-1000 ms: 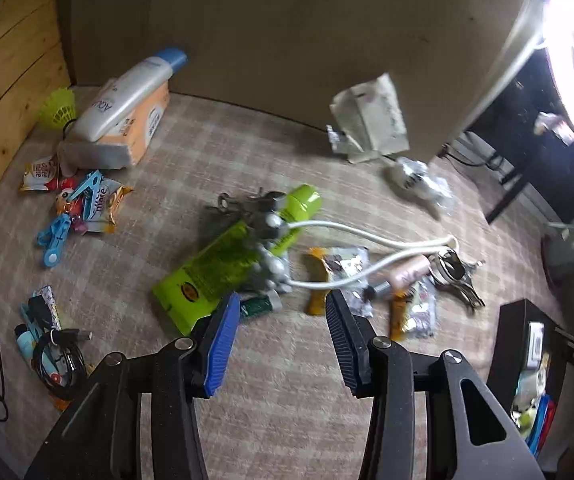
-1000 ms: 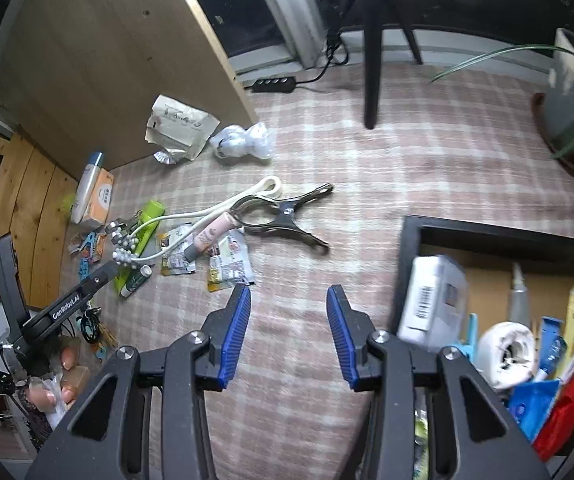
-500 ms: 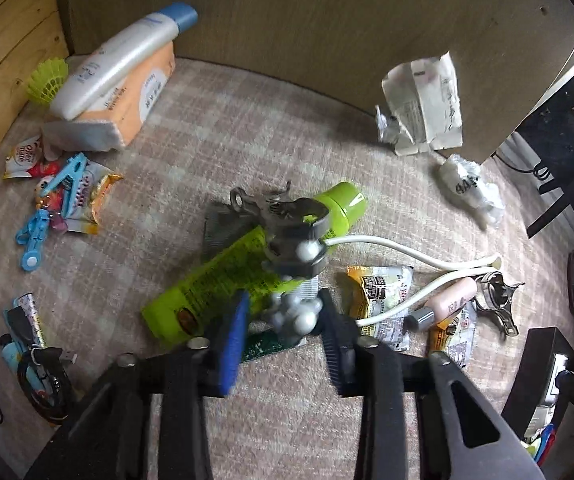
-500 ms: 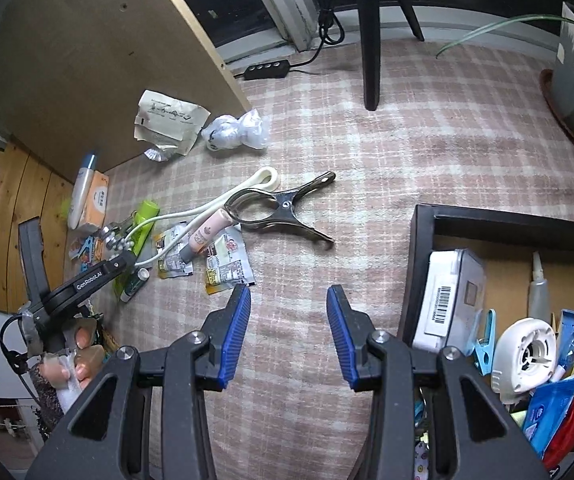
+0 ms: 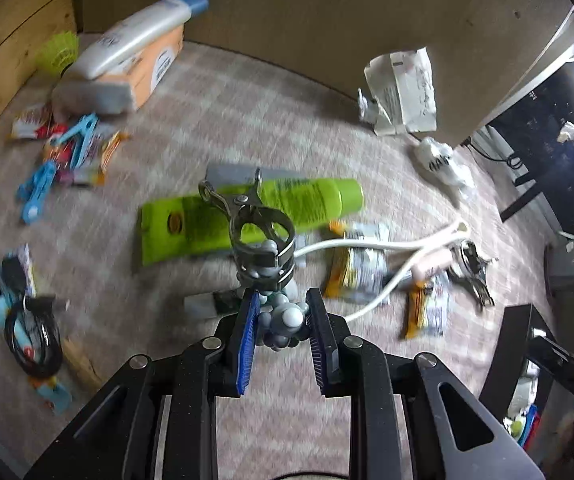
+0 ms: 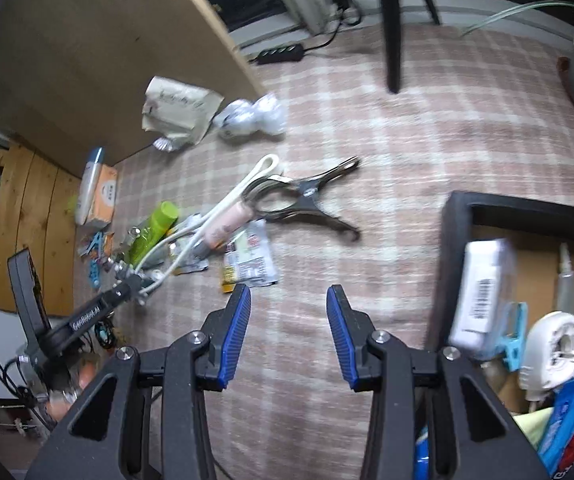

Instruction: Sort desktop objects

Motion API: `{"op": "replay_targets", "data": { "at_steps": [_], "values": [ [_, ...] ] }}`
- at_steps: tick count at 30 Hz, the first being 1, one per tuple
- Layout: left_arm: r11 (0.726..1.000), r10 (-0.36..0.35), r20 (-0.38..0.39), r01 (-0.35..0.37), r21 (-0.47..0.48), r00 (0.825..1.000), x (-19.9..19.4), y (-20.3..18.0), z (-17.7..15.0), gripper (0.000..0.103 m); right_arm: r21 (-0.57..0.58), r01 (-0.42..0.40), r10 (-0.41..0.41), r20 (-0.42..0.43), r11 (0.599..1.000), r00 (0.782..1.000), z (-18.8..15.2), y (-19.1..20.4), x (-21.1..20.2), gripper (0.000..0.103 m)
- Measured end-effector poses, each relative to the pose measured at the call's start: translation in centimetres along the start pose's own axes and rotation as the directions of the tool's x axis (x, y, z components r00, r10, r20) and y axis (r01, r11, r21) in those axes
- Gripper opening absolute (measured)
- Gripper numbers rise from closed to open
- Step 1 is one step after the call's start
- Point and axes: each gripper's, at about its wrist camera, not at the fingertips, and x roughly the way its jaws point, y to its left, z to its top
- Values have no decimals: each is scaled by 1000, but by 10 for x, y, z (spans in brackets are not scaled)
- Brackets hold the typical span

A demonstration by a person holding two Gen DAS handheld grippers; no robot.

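Note:
In the left wrist view my left gripper (image 5: 283, 296) is closing its jaws on a grey ball-jointed holder (image 5: 287, 316), and both blue pads touch the ball cluster. The holder's metal spring clamp (image 5: 261, 224) sticks up over a lime-green tube (image 5: 215, 224). A white cable (image 5: 367, 245) trails right from it. My right gripper (image 6: 289, 300) hangs open and empty over the plaid cloth, left of a black tray (image 6: 527, 216). The right wrist view also shows the left gripper (image 6: 127, 284) at the far left.
A large metal clip (image 6: 307, 196), a pink tube (image 6: 227, 224) and snack packets (image 6: 251, 260) lie mid-cloth. Blue pegs (image 5: 39, 188), a white bottle on an orange box (image 5: 143, 36) and coiled black cable (image 5: 35, 332) sit left. A wooden board (image 5: 327, 20) stands behind.
My left gripper dropped onto the grey ball-jointed holder and its jaws narrowed from wide open until the pads met it. The right gripper sank slightly and stayed open.

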Motion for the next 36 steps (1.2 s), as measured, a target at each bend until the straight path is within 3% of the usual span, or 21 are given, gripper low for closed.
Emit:
{"op": "replay_targets", "data": {
  "at_steps": [9, 18, 24, 26, 29, 36],
  "values": [
    [998, -40, -48, 42, 40, 998, -4, -5, -44, 23, -7, -82, 81, -109, 997, 991, -8, 37, 51, 39],
    [983, -94, -125, 112, 143, 988, -5, -25, -85, 22, -28, -90, 84, -186, 996, 979, -30, 56, 87, 39],
    [973, -67, -73, 82, 215, 995, -26, -22, -89, 28, -43, -103, 92, -200, 994, 975, -36, 69, 102, 38],
    [973, -47, -51, 58, 224, 998, -32, -16, -87, 28, -57, -105, 91, -202, 993, 975, -37, 74, 105, 33],
    [978, -42, -37, 49, 203, 998, -38, -2, -78, 28, -96, -73, 52, -207, 993, 977, -38, 80, 112, 14],
    [981, -53, -1, 52, 188, 999, -48, 14, -56, 28, -136, -31, 3, -202, 990, 979, -42, 70, 106, 8]
  ]
}}
